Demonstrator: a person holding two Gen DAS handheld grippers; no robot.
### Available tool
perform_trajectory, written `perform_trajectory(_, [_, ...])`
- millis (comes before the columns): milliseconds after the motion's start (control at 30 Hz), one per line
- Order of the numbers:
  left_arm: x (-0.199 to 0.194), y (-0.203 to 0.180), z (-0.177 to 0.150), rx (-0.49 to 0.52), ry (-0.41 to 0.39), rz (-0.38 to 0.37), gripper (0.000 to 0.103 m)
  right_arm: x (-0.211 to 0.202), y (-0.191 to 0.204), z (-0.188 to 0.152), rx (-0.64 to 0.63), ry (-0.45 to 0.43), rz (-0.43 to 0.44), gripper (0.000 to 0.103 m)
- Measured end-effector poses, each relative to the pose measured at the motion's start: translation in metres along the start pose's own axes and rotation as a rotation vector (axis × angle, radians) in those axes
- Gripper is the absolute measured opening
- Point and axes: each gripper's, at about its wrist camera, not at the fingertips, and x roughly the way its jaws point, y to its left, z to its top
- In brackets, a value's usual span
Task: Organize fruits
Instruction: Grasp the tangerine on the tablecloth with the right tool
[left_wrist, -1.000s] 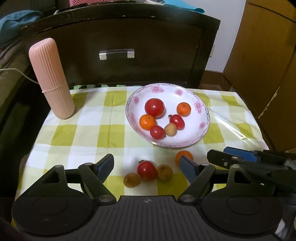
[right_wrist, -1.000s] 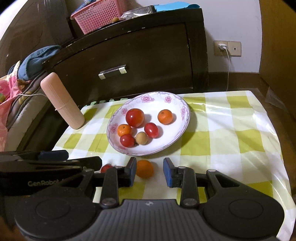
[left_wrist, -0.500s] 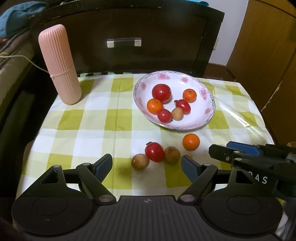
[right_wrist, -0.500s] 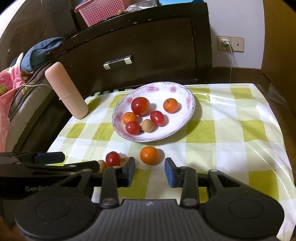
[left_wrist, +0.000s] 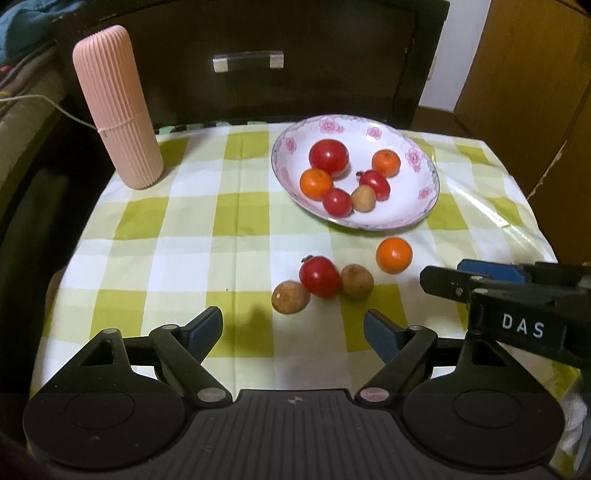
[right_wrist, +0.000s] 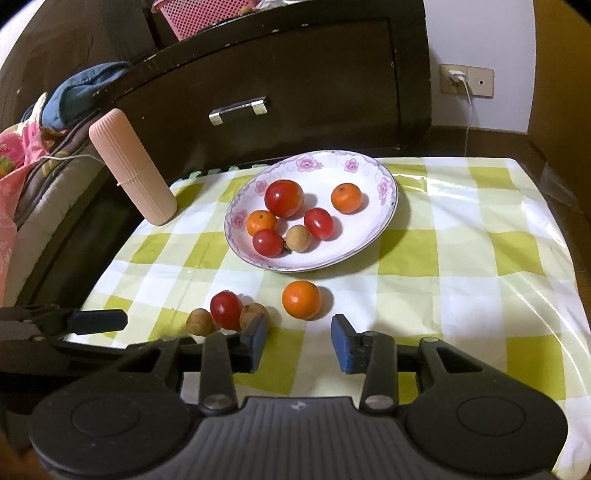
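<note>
Both grippers hang over the tabletop (right_wrist: 480, 229): the left gripper (left_wrist: 291, 328) is opening wide, empty; the right gripper (right_wrist: 299, 339) stands narrowly apart, empty, just short of a glossy orange (right_wrist: 301, 299). Its left finger partly hides one brown fruit (right_wrist: 254, 312)

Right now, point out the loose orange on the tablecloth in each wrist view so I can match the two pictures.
Left wrist view: the loose orange lies right of centre, just below the plate's near rim, right of the red tomato and two brown fruits.
Right wrist view: the loose orange lies at centre, just beyond the right tool's tips.
Shared landmark: the flowered plate holding six fruits.
</note>
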Motion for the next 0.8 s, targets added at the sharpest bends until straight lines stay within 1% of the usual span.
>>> perform_trajectory(133, [0.001,0.001,-0.003,0.019,-0.001,0.006,0.088,0.005,0.003,-0.001,-0.021,0.014,-0.005,0.037])
perform_trajectory(400, [0.007,0.004,-0.008,0.029,0.025,-0.008,0.088,0.017,-0.002,0.0,-0.024,0.035,-0.014,0.037])
perform_trajectory(800, [0.007,0.006,-0.007,0.02,0.024,-0.035,0.089,0.031,-0.001,0.002,-0.029,0.033,0.0,0.038])
